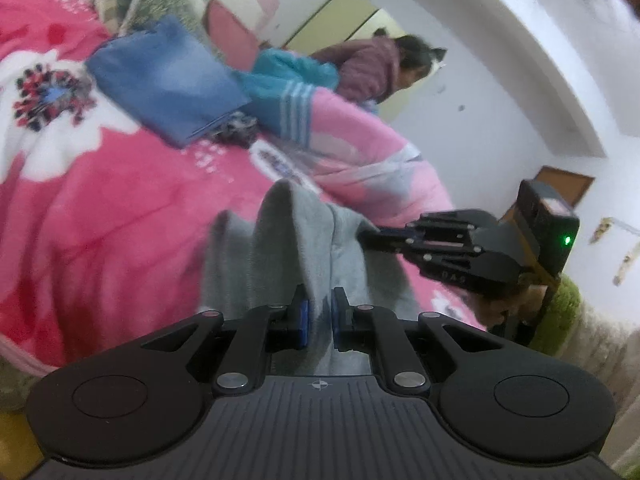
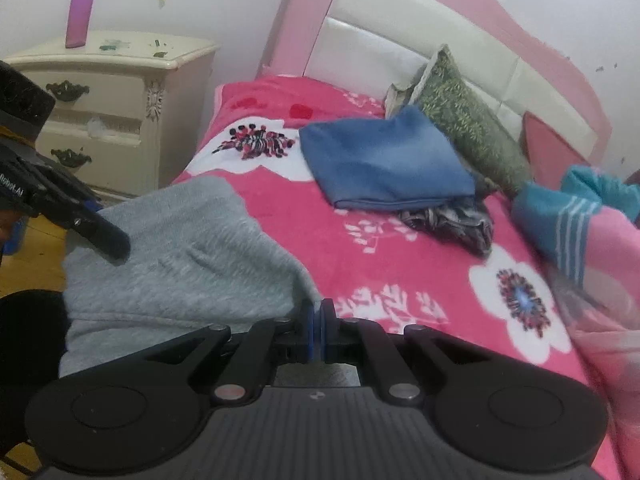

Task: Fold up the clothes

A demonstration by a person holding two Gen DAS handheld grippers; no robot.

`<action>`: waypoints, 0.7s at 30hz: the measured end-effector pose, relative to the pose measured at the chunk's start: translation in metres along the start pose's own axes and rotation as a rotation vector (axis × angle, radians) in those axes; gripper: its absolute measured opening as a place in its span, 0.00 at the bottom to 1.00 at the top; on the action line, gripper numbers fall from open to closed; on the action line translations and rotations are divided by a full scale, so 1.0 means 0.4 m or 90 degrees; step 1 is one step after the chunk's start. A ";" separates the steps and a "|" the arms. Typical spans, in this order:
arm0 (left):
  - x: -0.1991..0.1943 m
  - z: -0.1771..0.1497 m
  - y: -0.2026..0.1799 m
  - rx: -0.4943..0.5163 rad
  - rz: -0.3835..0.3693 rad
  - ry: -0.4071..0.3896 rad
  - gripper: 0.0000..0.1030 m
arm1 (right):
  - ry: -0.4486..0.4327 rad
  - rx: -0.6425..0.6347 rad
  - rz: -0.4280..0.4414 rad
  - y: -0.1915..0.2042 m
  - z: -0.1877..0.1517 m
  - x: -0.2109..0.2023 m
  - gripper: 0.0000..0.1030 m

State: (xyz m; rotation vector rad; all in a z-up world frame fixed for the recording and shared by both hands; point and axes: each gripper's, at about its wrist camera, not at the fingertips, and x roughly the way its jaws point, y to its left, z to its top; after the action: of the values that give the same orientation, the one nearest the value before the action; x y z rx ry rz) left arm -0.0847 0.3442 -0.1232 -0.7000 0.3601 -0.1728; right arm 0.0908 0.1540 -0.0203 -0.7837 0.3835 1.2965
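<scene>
A grey garment [image 1: 304, 240] is held up over the near edge of the bed [image 1: 120, 220], stretched between the two tools. The left tool [image 1: 320, 322] is pinched on one fold of its edge, cloth showing between the blue pads. The right tool [image 2: 318, 326] is pressed together on the opposite corner, the cloth running leftward from it toward the other tool. The garment's long axis is thus judged to lie between the tools, neither being nearer. Folded jeans [image 2: 380, 164] lie farther up the bed, well apart.
</scene>
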 end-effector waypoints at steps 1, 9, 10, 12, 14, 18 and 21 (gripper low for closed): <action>0.008 -0.003 0.010 -0.006 0.007 0.012 0.09 | 0.003 -0.001 0.002 -0.003 0.002 0.017 0.02; 0.011 0.023 0.051 -0.061 0.036 0.014 0.42 | 0.031 -0.010 -0.009 0.008 -0.024 0.125 0.02; 0.008 0.027 0.050 -0.062 0.043 0.013 0.52 | 0.029 -0.006 -0.010 0.006 -0.023 0.125 0.02; 0.003 0.032 0.058 -0.074 0.057 0.019 0.69 | 0.031 -0.001 -0.016 0.009 -0.031 0.135 0.02; -0.003 0.039 0.058 -0.077 0.073 0.020 0.68 | 0.028 0.019 -0.030 0.001 -0.036 0.130 0.07; -0.034 0.064 0.026 -0.043 0.093 -0.007 0.68 | -0.018 0.121 -0.094 -0.066 -0.041 0.036 0.24; -0.051 0.093 -0.022 0.001 0.100 -0.039 0.68 | -0.075 0.253 -0.174 -0.156 -0.086 -0.119 0.32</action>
State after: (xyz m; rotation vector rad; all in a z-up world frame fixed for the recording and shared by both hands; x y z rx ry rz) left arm -0.0897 0.3655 -0.0857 -0.6706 0.3548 -0.0026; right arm 0.1437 0.0919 0.0059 -0.4044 0.4071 0.9632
